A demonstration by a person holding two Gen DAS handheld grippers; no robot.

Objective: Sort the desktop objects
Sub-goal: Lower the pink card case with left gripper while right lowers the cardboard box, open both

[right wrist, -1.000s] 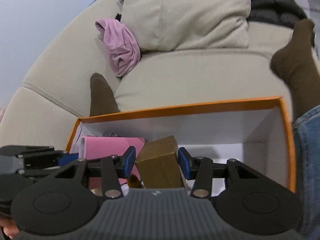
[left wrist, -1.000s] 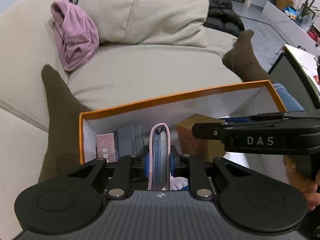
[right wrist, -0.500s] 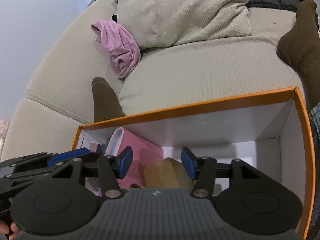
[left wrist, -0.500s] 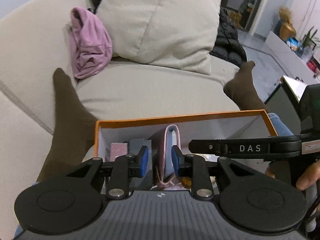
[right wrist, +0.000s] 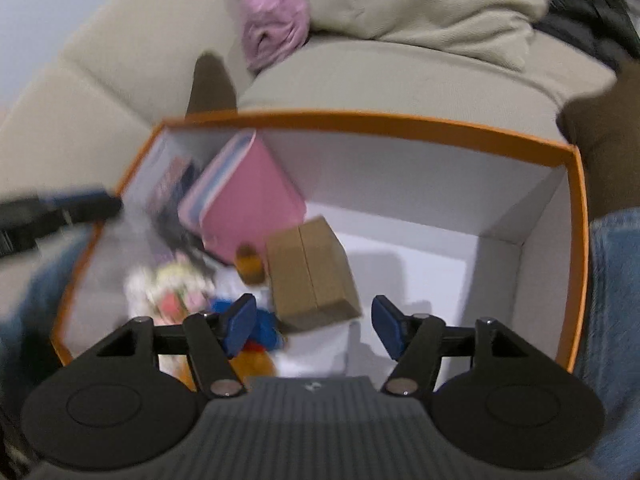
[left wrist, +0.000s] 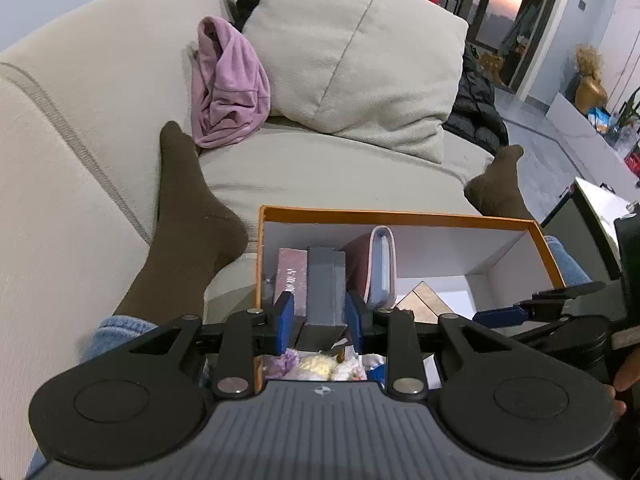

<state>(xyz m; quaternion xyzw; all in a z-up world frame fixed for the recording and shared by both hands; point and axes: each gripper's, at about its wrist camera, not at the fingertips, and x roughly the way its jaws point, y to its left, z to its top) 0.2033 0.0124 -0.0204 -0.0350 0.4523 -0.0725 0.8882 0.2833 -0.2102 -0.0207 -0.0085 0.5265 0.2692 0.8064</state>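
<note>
An orange-rimmed box (left wrist: 400, 214) with white inside rests on the person's lap. In it stand a pink notebook (left wrist: 382, 264), a grey box (left wrist: 325, 284) and a small maroon box (left wrist: 291, 276); a brown cardboard box (right wrist: 312, 272) lies on the floor of it beside the pink notebook (right wrist: 244, 208). My left gripper (left wrist: 319, 322) is open, its pads either side of the grey box. My right gripper (right wrist: 314, 326) is open and empty above the orange-rimmed box (right wrist: 400, 124), just in front of the brown box. Small colourful items (right wrist: 176, 288) lie at the near left.
The box sits on a beige sofa (left wrist: 320, 168) between two brown-socked feet (left wrist: 188, 216). A pink cloth (left wrist: 228, 88) and a large cushion (left wrist: 360, 60) lie behind. A dark side table (left wrist: 592, 216) stands to the right.
My left gripper let go of the pink notebook, opened and shifted left to the grey box. My right gripper released the brown box, opened wider and pulled back and up.
</note>
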